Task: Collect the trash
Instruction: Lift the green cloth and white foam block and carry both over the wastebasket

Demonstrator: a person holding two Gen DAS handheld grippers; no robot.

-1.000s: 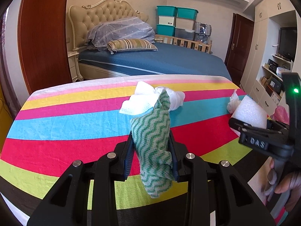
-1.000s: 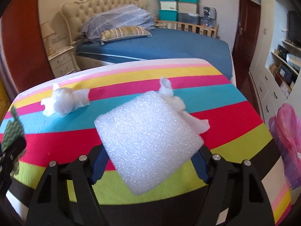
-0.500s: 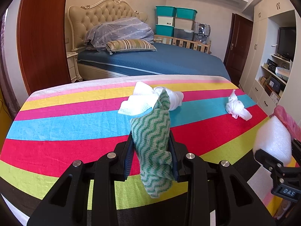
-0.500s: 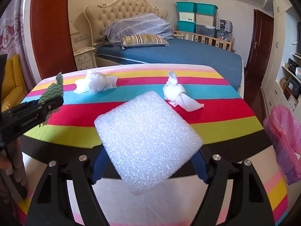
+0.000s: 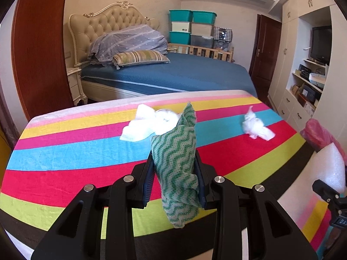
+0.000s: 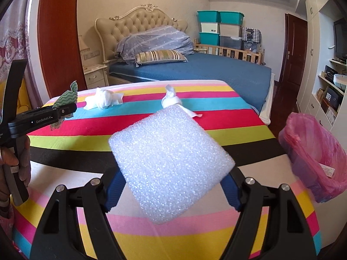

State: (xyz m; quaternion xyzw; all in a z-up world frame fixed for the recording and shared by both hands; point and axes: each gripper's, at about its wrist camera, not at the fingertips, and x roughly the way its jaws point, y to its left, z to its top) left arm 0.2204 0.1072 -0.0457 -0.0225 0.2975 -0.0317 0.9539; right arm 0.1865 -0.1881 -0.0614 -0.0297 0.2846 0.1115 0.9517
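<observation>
Trash half gathered: green wavy-patterned cloth [image 5: 175, 162] pinched in left claw [image 5: 174, 173]; white foam block [image 6: 171, 164] clamped in right claw [image 6: 171, 190]. Two crumpled white tissue wads [image 6: 104, 100] [image 6: 171, 100] left on striped bench [image 6: 216, 121]; pink-lined bin [image 6: 312, 149] not yet fed.

left gripper [image 5: 174, 174] pinched narrow on a green cloth [image 5: 175, 162], pointing toward 12 o'clock; right gripper [image 6: 171, 184] clamped wide around a foam block [image 6: 171, 162].
</observation>
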